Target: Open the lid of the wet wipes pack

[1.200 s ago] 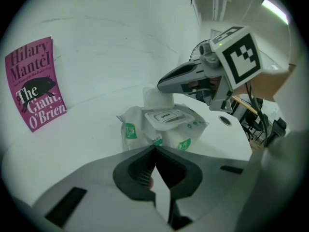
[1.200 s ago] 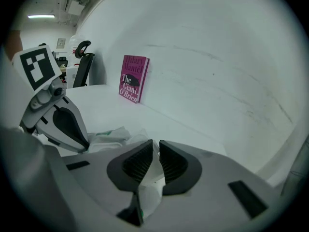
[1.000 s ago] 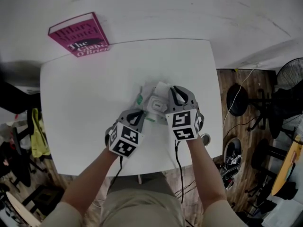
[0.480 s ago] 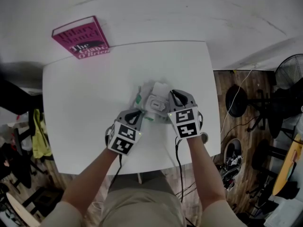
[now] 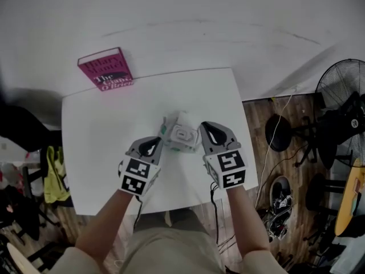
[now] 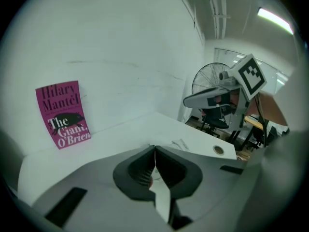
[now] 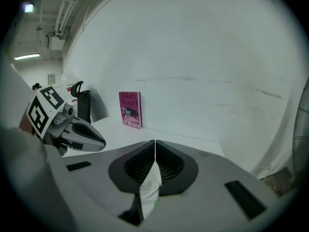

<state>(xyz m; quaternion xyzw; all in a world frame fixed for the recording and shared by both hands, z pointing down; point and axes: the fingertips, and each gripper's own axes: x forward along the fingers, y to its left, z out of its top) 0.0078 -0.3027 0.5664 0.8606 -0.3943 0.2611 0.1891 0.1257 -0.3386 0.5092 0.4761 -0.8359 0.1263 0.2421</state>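
White wipes pack (image 5: 181, 136) held by left tongs (image 6: 154, 150) and right tongs (image 7: 155, 145).

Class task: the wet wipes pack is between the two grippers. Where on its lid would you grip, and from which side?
Probably the lid, by its lip on the edge beside the right gripper, from above. The lid lies flat and face-up on the wet wipes pack, so only its rim can be pinched. Its hinge side is unclear.
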